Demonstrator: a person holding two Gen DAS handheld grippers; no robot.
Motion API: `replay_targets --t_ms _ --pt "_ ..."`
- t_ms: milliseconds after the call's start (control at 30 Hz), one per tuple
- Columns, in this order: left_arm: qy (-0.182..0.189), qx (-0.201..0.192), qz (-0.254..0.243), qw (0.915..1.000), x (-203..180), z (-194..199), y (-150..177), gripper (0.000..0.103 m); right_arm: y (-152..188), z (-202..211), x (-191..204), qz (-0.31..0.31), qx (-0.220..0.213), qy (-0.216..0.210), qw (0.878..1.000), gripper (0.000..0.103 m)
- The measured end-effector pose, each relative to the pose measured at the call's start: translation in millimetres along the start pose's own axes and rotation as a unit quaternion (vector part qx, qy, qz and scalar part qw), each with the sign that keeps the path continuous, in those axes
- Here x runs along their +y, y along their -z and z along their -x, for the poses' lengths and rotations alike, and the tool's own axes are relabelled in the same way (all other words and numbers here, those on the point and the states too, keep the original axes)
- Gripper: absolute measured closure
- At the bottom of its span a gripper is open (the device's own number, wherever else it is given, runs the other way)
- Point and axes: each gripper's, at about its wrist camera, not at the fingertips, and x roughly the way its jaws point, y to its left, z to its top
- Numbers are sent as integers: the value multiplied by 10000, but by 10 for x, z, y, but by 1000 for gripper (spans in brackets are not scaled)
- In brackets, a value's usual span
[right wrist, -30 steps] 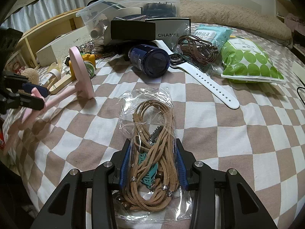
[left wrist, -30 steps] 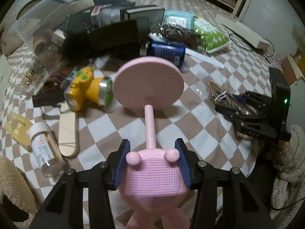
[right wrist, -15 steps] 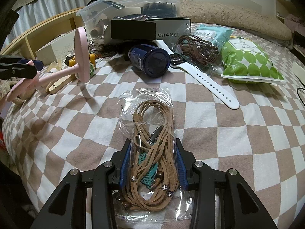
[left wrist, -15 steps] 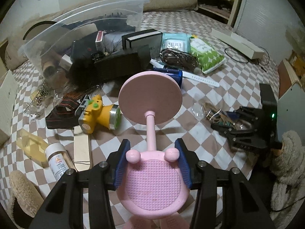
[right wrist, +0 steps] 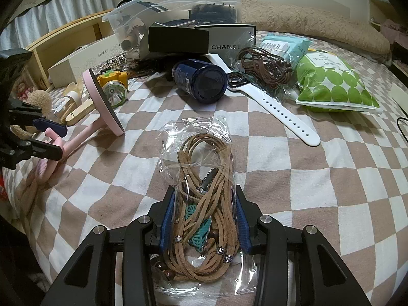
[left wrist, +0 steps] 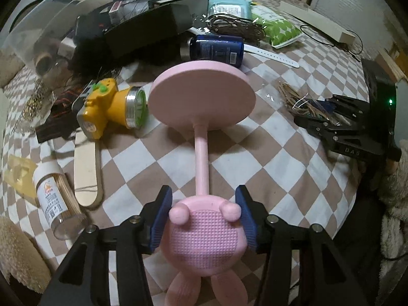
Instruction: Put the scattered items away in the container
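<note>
Left tongs (left wrist: 204, 215), just opening, straddle a pink stand (left wrist: 202, 117); right tongs (right wrist: 204, 219) clamp a bagged cord bundle (right wrist: 204, 191); yellow headlamp (left wrist: 107, 107) and blue jar (left wrist: 216, 49) crowd the bed (left wrist: 280, 158) before the clear container (right wrist: 163, 7).

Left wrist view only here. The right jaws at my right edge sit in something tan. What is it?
Observer: A clear plastic bag of tan suede cords, lying on the checked bedspread. The jaws of the right gripper are closed on it from both sides.
Operator: Anything else in the bag?
Observer: A teal leaf-shaped pendant, low between the pads.
Operator: White strap behind the blue jar?
Observer: It's a white-strapped wristwatch. Its round dark face sits right beside the dark blue jar.
</note>
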Motion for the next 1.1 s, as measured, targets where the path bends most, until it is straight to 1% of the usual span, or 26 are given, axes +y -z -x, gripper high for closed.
replay_targets --t_ms 33,67,133,200,333,367,467,600,767,867,1000,1100 --pt "-7 67 55 10000 3 -2 8 41 2 1 2 -2 -2 1 10000 61" --pt "-4 228 142 9996 7 -15 22 31 2 2 3 -5 -1 3 10000 61" --pt "63 409 216 9989 0 -35 58 22 4 1 4 -7 -2 8 10000 61" --pt "-19 481 147 9987 -26 -48 91 21 5 3 6 -15 -4 11 10000 61" --pt "-106 817 119 9965 -41 -197 176 22 6 3 6 -19 -9 21 10000 61" --pt "-117 866 118 9961 -37 -227 199 25 7 3 7 -20 -12 24 10000 61" --pt "-103 837 126 9964 -33 -253 220 27 7 3 7 -26 -11 30 10000 61" --pt "-143 601 12 9981 -69 -177 227 28 0 -5 -2 -38 -15 32 10000 61" --pt "-62 131 -17 9999 -67 21 198 28 0 -3 6 -48 -20 49 10000 61" --pt "-14 -50 -18 10000 -50 115 178 28 2 -1 7 -54 -23 56 10000 61" --pt "79 146 -28 9999 2 51 208 27 -1 1 10 -86 -33 85 9999 61" --pt "140 435 79 9989 38 -66 248 27 0 2 12 -106 -38 97 9999 61"
